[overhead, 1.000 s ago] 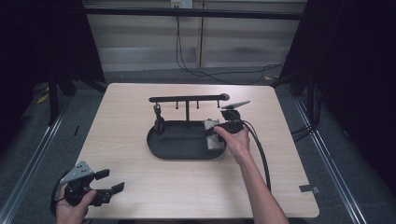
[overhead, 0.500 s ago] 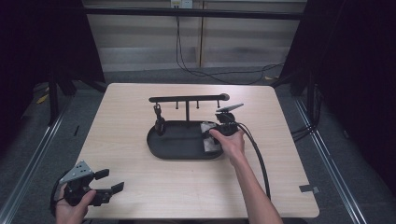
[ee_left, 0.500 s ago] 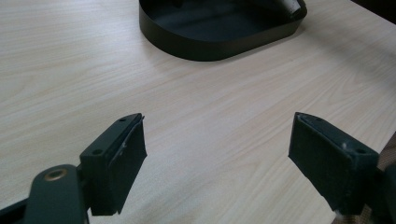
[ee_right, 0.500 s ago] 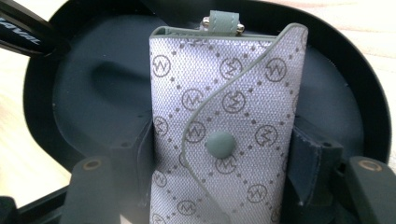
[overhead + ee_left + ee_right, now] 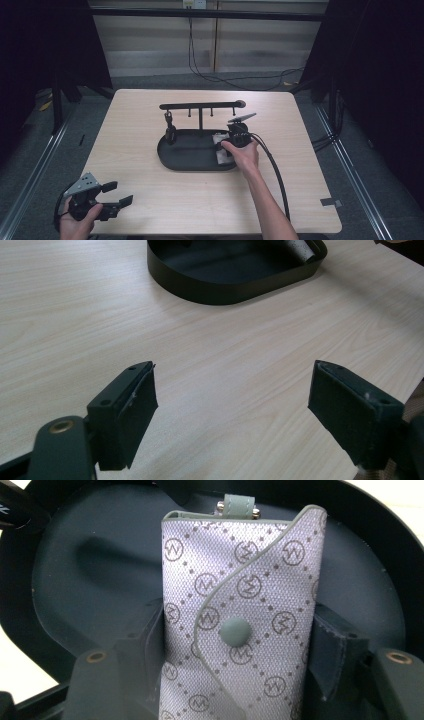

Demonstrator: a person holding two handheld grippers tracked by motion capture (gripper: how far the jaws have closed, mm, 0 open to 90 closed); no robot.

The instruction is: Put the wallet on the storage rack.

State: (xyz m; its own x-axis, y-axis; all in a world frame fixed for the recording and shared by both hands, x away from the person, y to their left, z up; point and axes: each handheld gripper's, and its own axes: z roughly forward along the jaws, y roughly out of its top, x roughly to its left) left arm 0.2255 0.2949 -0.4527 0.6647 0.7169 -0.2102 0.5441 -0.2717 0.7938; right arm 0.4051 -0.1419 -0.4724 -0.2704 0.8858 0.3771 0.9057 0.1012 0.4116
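A grey fabric key pouch (image 5: pixel 245 595) with a monogram print and a round snap lies flat on the floor of the black oval tray (image 5: pixel 75 580). My right gripper (image 5: pixel 237 655) straddles it at the tray's right end (image 5: pixel 227 150). Its jaws have just been opening, and the pads stand at the pouch's sides without squeezing it. In the high view the pouch (image 5: pixel 220 158) shows pale beside the hand. My left gripper (image 5: pixel 117 194) rests near the table's front left corner, open, with bare wood between its jaws (image 5: pixel 232 405).
A black rack with a crossbar and hooks (image 5: pixel 200 106) rises from the tray (image 5: pixel 185 155). A small dark item (image 5: pixel 170 132) hangs at its left end. The right gripper's cable (image 5: pixel 275 170) trails toward the front edge. The tray's near rim (image 5: pixel 225 290) lies ahead of the left gripper.
The right hand has sunk with the pouch into the tray's right end. The left hand has kept still.
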